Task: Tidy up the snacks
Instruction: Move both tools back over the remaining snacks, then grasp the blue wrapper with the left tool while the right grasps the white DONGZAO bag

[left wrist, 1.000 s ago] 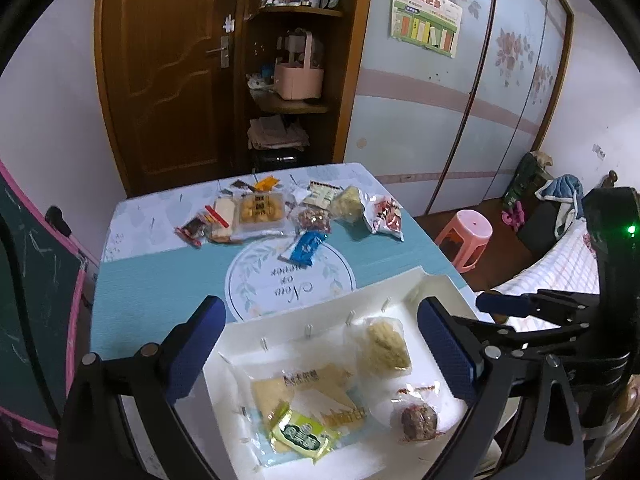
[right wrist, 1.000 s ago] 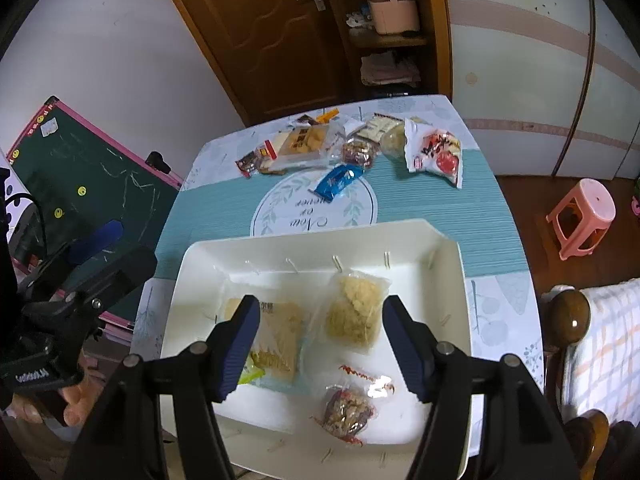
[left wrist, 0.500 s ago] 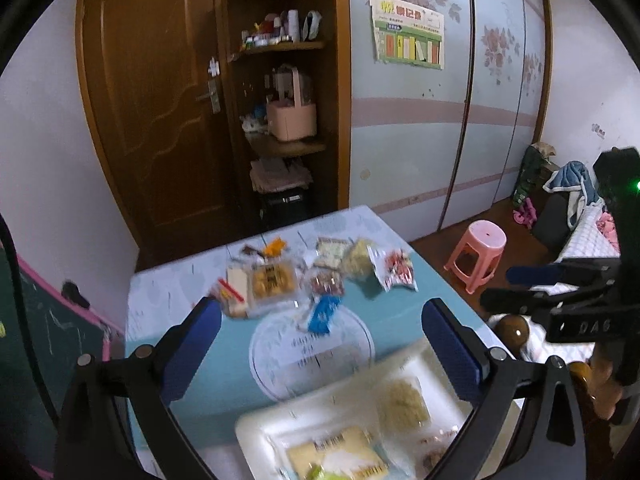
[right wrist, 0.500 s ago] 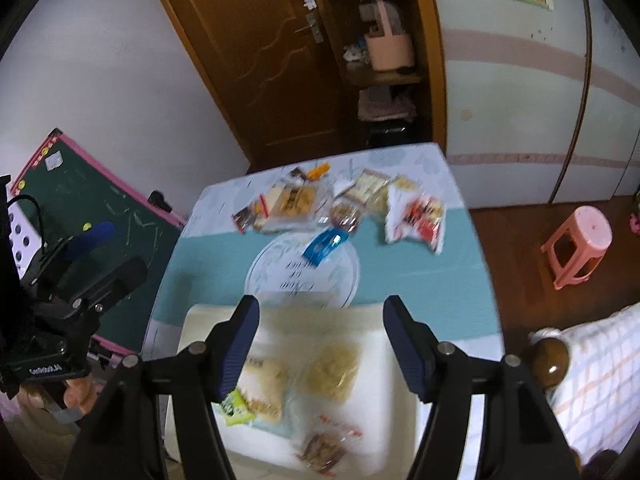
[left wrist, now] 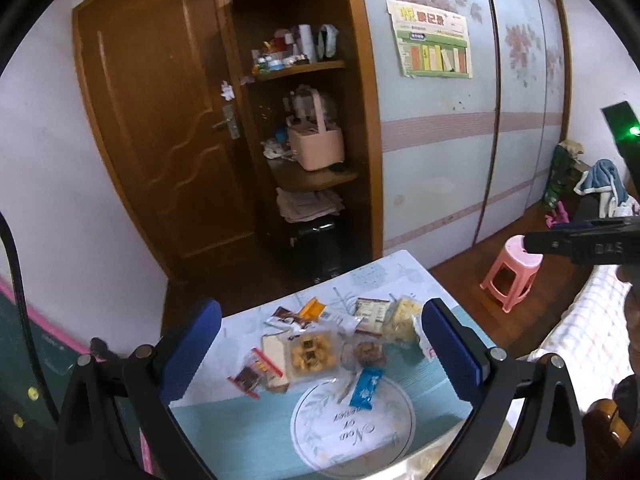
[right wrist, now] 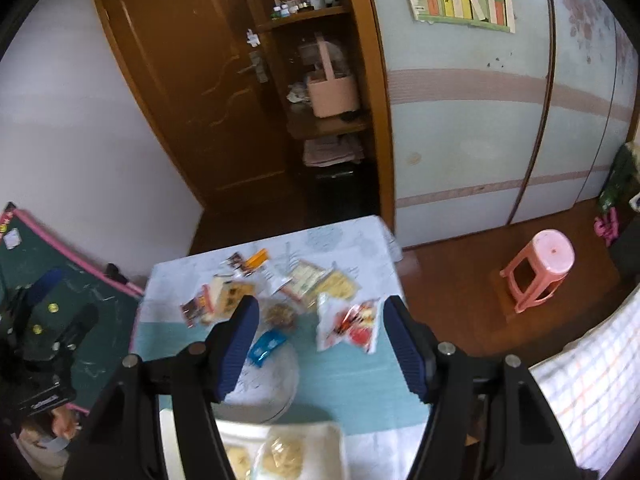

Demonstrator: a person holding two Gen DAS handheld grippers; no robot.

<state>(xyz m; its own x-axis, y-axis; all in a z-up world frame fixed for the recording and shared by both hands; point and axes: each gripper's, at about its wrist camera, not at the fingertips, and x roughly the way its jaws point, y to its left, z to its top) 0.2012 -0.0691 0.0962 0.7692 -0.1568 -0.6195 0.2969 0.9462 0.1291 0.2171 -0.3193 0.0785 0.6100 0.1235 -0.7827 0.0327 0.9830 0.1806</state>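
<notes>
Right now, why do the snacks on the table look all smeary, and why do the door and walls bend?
In the right wrist view, motion blur smears the red-and-white snack bag and the white plastic tray; in the left wrist view, the small blue snack packet looks softer than the pink plastic stool. In both views the fisheye lens bows the brown wooden door and darkens the corners.

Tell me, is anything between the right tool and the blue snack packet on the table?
Nothing visible. The right tool is open and empty above the table, and the blue snack packet lies uncovered, apart from the other snacks.
</notes>
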